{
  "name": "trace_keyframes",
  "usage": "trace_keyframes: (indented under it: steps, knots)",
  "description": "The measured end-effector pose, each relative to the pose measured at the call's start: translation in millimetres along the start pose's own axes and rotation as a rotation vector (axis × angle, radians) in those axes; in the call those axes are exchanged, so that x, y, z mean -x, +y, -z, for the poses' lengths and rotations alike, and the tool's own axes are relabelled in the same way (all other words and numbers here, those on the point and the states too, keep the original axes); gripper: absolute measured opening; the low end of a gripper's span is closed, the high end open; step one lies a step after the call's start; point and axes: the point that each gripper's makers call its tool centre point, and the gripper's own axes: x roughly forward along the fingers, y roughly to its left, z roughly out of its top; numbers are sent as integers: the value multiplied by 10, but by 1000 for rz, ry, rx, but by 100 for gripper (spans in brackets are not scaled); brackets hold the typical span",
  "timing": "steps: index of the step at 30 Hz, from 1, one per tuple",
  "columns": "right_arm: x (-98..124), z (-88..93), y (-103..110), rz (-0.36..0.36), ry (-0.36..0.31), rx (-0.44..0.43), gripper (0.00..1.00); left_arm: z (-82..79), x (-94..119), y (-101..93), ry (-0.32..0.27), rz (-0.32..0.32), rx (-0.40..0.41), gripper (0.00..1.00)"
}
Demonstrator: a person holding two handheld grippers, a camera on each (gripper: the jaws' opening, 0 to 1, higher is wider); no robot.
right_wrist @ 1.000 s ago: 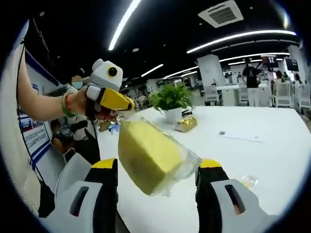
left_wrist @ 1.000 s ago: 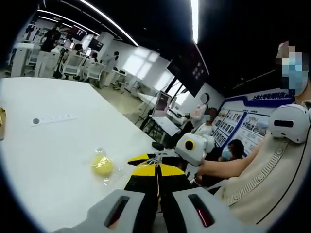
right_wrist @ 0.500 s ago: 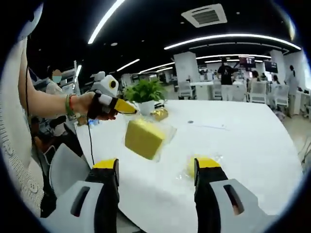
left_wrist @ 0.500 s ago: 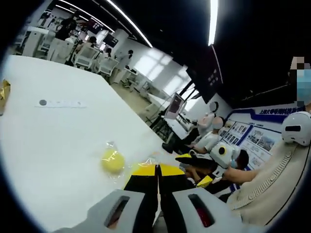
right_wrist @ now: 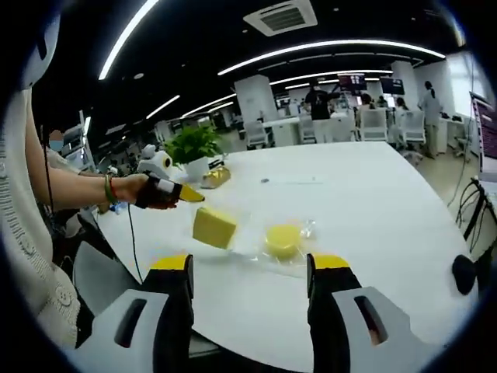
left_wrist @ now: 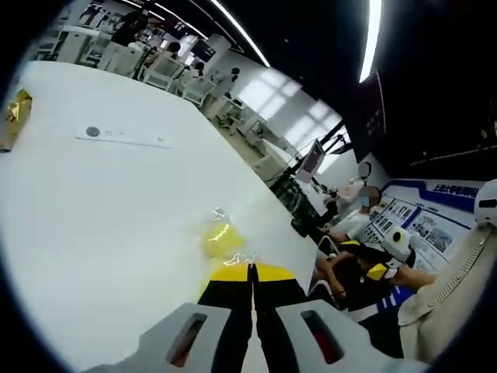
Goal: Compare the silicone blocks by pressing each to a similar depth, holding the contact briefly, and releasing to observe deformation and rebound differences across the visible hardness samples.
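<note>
My left hand-held gripper (left_wrist: pixel 250 272) had its yellow-tipped jaws pressed together at the bottom centre of the left gripper view, pinching a bit of clear wrap at the tips, as far as I could tell. In the right gripper view the same hand-held gripper sat at centre left, its yellow tips at the upper edge of the bag round the yellow rectangular block (right_wrist: pixel 214 227). My right hand-held gripper (right_wrist: pixel 247 268) was spread wide at the bottom of its own view, nothing between the jaws, w/ both samples well beyond the tips.

Outward from there: the block sat tilted just left of frame centre in the right gripper view; whether it rested on the white counter (right_wrist: pixel 373 202) or hung from the bag, couldn't tell. Just beside it to the right lay the yellow round sample (right_wrist: pixel 283 239), also in clear wrap, flat on the counter. In the left gripper view that round one showed just above my closed tips.

Further back, upper left of centre in the right gripper view: a potted plant (right_wrist: pixel 192 148) and a gold-wrapped item (right_wrist: pixel 216 176). A thin strip (left_wrist: pixel 124 137) lay at upper left in the left gripper view.

Progress, my read: neither sample was under press at this moment. No dent visible on either. Press, hold, release on each looked still ahead, approx. the whole comparison.
</note>
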Motion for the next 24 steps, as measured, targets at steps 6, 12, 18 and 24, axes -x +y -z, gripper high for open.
trace_keyframes:
  steps: [6,12,18,24]
  knots:
    - [-66,40,-23,-4,18,-16,54,-218,47,357,-45,-68,30,0]
    - [-147,131,6,-26,57,-29,53,-331,44,767,-39,-143,33,0]
    - [-199,201,-23,-22,87,-45,52,-251,-7,1110,25,-201,22,0]
    - [-215,297,-96,-4,107,-68,50,-76,-67,1336,114,-224,18,0]
